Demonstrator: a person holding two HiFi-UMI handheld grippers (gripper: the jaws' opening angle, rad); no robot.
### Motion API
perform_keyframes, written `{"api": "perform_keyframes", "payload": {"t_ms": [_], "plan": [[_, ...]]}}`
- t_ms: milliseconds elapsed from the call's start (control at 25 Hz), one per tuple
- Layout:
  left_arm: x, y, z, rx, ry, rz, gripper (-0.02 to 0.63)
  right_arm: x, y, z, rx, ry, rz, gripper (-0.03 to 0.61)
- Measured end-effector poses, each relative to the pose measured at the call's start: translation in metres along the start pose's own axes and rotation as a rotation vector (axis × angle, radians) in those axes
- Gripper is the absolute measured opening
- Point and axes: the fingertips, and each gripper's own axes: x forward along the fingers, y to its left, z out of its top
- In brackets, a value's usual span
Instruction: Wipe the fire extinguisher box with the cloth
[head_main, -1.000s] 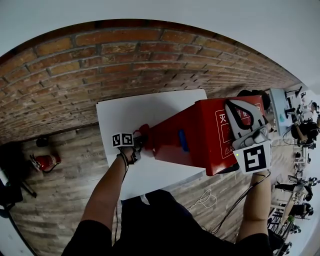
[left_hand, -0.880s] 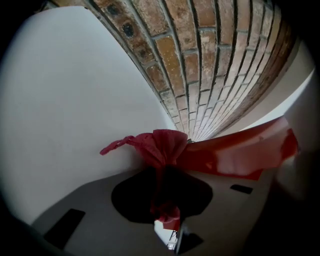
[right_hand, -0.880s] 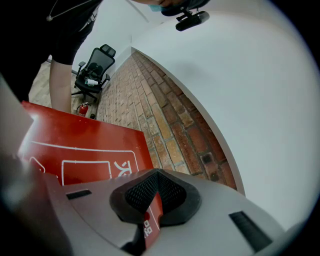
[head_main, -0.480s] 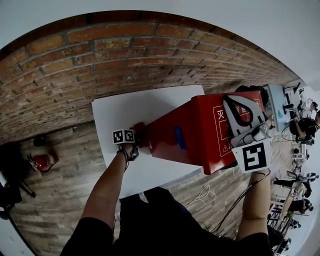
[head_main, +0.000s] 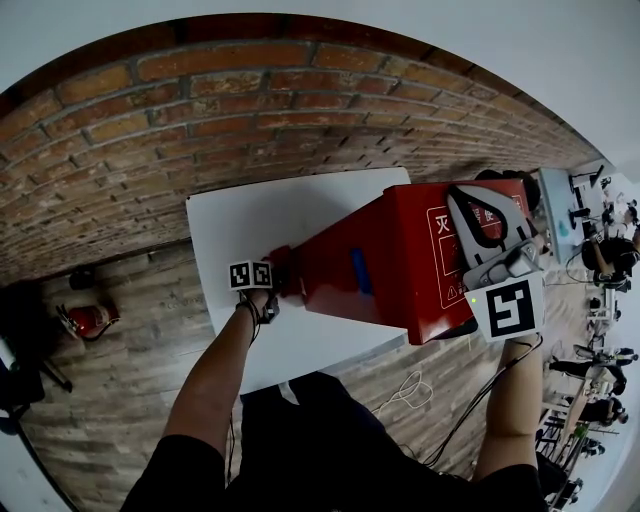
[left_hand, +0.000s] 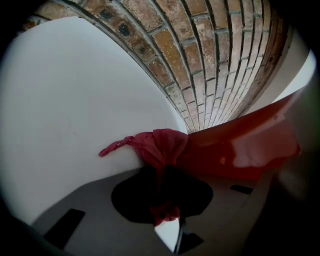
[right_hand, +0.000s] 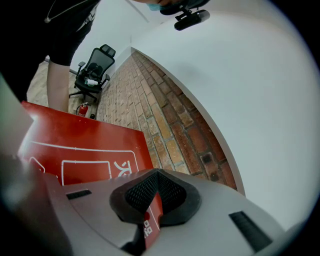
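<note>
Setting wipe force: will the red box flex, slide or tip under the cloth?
Probably rigid: the box shows flat faces and straight edges. Its glossy paint could let it slide on the table, but the right gripper, jaws clamped on its edge, likely steadies it.

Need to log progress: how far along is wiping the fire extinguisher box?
Done: the left gripper is shut on the red cloth, and the right gripper clamps the box edge, steadying it. In hand: the cloth touches the box's end by the white table. Left: the other faces, probably; wiped areas cannot be told apart.
</note>
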Motion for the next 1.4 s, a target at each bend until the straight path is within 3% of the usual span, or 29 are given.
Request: {"api": "perform_keyframes", "payload": {"t_ms": [1000,1400], "plan": [[-0.006,-0.005,-0.067,-0.049,0.026,-0.037,0.095,0.002,-0.001,0.005,-0.012,-0.004,-0.002,0.018],[-0.013,-0.018,-0.068,-0.090,0.009,-0.094,0.095,0.002,-0.001,0.005,-0.012,-0.010,-0.004,0.018]]}}
